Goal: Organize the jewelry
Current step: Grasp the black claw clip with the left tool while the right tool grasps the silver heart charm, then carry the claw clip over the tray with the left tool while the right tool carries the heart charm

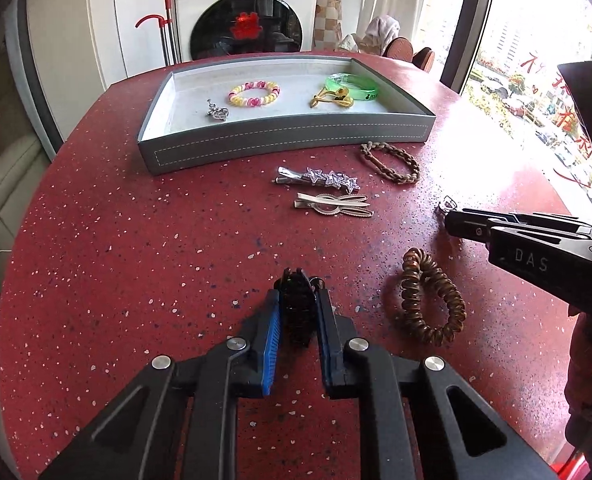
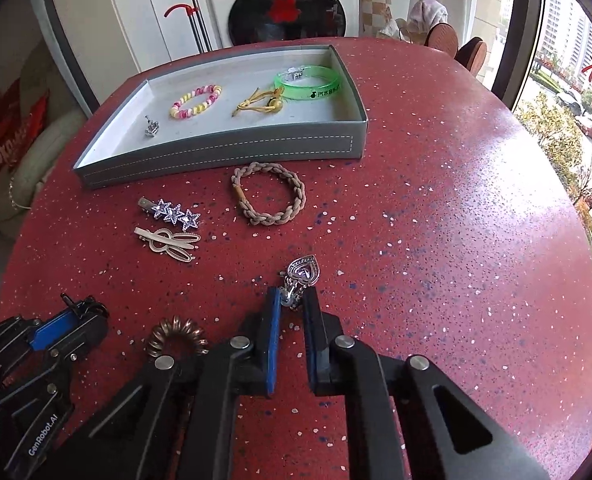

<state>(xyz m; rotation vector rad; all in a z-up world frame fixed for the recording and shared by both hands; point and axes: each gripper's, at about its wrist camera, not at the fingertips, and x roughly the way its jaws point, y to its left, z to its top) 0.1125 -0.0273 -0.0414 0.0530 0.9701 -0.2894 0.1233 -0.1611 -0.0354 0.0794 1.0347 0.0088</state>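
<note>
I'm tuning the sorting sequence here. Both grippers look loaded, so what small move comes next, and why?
Probably lift the right gripper and carry its heart pendant to the tray. The jaws are shut on it, the tray has bare floor, and the path crosses only the braided band. The left gripper, holding a black clip, can follow.

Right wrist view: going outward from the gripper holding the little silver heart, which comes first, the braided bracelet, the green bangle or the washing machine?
From the right gripper, holding the heart charm:
1. Braided bracelet, on the red table just ahead, slightly left.
2. Green bangle, inside the grey tray, at its far right corner.
3. Washing machine, beyond the table, against the back wall.
</note>
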